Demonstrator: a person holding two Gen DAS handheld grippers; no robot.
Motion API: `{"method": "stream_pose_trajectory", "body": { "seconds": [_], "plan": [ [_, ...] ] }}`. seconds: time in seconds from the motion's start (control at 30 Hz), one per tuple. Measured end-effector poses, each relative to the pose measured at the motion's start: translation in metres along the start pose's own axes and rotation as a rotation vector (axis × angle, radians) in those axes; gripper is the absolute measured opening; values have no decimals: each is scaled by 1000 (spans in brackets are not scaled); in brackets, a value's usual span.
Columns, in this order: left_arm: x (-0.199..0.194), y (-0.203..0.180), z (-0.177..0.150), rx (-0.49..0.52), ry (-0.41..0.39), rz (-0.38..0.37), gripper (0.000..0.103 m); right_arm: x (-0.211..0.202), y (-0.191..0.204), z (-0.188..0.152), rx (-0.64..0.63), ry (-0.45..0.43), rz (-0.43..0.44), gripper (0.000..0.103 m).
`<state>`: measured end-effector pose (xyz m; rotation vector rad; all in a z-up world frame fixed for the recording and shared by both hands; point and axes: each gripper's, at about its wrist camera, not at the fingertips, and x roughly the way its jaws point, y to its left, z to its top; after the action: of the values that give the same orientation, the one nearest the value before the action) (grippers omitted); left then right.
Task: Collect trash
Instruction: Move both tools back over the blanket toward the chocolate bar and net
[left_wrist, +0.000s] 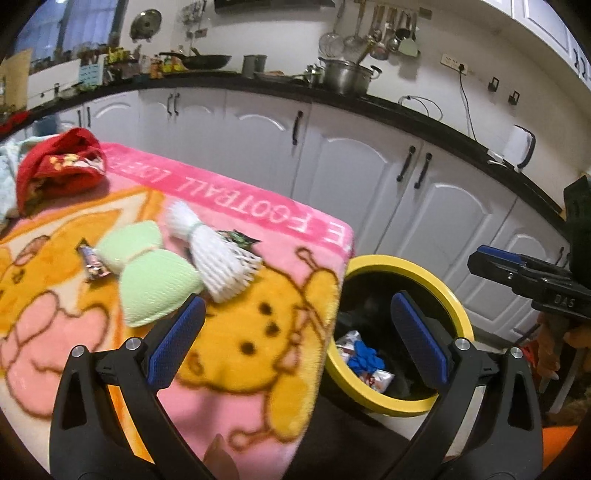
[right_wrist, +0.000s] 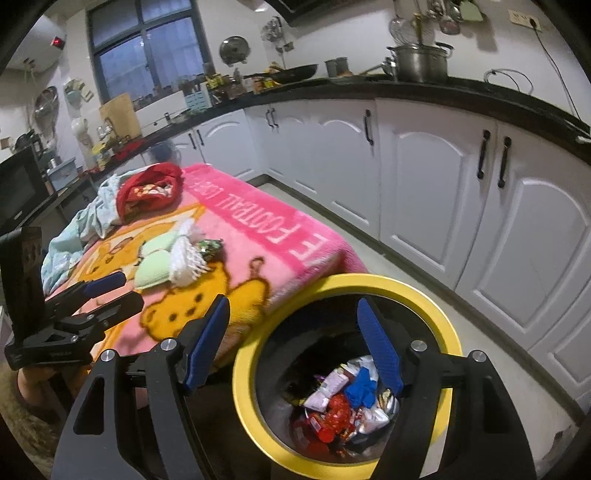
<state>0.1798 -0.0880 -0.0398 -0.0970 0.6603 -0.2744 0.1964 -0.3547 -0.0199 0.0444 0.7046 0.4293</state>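
Observation:
A yellow-rimmed black bin (right_wrist: 436, 299) stands on the floor by the table's corner, with several wrappers (right_wrist: 343, 398) inside; it also shows in the left wrist view (left_wrist: 428, 269). My right gripper (right_wrist: 295, 343) is open and empty above the bin's rim. My left gripper (left_wrist: 295, 325) is open and empty over the table's near edge. On the pink blanket (left_wrist: 258, 332) lie a green foam net (left_wrist: 147, 273), a white foam net (left_wrist: 218, 254), a dark green wrapper (left_wrist: 238, 238) and a small candy wrapper (left_wrist: 94, 262).
A red cloth (left_wrist: 59, 162) and a pale blue cloth (right_wrist: 88, 218) lie at the table's far end. White cabinets (right_wrist: 461, 184) under a black counter run behind the bin. The right gripper shows at the right edge of the left wrist view (left_wrist: 524, 273).

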Motion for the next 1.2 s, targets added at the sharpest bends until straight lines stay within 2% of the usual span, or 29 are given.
{"method": "stream_pose_trajectory", "body": {
  "seconds": [0.37,0.67,0.97,1.2],
  "plan": [
    [-24,28,2,-35,-67,54,92,0,42,9,-90,-40,28,73],
    [-37,52,2,-77,-102,91,92,9,68,15,-145,-36,53,73],
    [-48,82,4,-128,-128,140,92,27,99,22,-209,-17,90,73],
    [-52,109,8,-165,-140,193,92,56,123,29,-253,11,111,73]
  ]
}}
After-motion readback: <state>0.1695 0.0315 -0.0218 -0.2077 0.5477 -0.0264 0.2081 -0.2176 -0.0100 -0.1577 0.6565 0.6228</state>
